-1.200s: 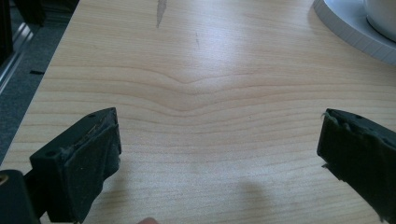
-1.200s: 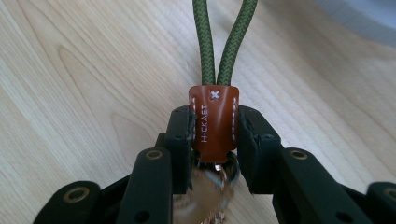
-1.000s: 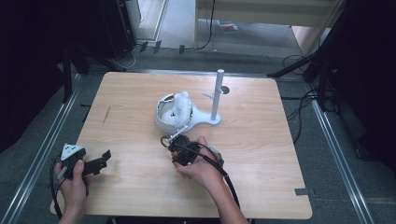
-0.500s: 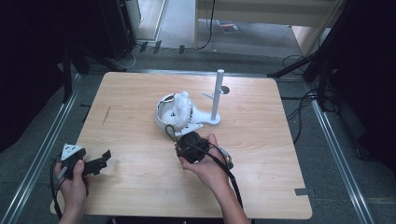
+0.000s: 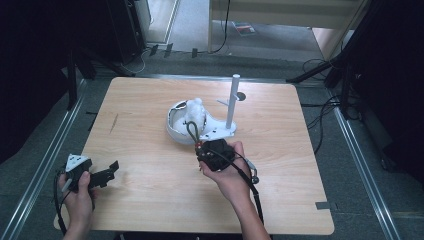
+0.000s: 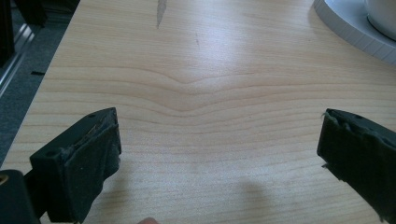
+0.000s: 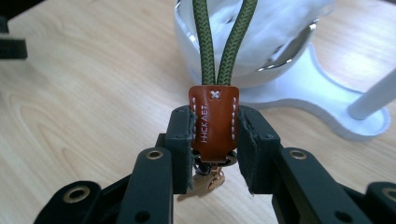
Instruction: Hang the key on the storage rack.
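- The right claw is clamped on a brown leather tab of a keychain; both black pads press the tab's two sides, so the tab sits squarely between the jaws, upright, with its stitched lettering facing the camera.
- A green cord loop rises out of the tab's top and runs up and away from the claw toward a white bowl-shaped holder just beyond it.
- Below the tab, a small metal ring and a brass-coloured clasp hang between the jaw arms, above the counter.
- In the high view the right claw is held in the person's right hand near the middle of the counter, just in front of the white stand; the cord loop stretches from the claw up over the stand's rounded part.
- The stand's upright white post is to the right of the loop, apart from it.
- The left claw rests at the counter's near left corner in the left hand, well apart from the keychain.
- In the left gripper view its jaws stand wide apart with bare wood between them, holding nothing.
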`<action>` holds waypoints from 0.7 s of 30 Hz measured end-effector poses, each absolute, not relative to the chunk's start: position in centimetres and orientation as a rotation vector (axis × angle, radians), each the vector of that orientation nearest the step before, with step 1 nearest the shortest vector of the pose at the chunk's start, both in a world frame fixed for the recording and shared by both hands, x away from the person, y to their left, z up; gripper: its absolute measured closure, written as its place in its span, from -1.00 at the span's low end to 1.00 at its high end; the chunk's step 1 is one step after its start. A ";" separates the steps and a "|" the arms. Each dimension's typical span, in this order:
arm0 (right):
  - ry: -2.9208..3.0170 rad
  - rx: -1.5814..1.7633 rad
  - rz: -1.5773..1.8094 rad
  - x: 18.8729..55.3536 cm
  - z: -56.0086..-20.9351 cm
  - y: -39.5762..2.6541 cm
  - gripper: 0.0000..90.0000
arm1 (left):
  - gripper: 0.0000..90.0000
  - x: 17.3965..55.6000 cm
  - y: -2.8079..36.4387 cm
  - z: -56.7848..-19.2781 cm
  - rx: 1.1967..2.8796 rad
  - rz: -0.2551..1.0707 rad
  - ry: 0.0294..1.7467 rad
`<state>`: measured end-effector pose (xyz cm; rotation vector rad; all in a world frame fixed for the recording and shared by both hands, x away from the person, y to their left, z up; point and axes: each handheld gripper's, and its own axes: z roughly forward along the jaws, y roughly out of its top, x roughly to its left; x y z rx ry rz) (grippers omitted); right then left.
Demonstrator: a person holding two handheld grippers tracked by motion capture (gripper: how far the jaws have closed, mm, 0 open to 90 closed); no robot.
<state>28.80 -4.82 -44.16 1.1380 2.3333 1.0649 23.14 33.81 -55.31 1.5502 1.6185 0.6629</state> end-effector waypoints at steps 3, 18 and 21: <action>2.280 1.155 1.091 28.8 -43.8 -5.4 0.53 | -0.99 23.1 33.8 -55.3 1.548 0.662 1.620; 2.029 1.210 1.183 28.5 -42.2 -8.0 0.53 | -0.99 23.1 33.8 -55.3 1.547 0.657 1.622; 1.982 1.215 1.196 28.4 -41.9 -8.4 0.53 | -0.99 23.1 33.8 -55.3 1.548 0.660 1.621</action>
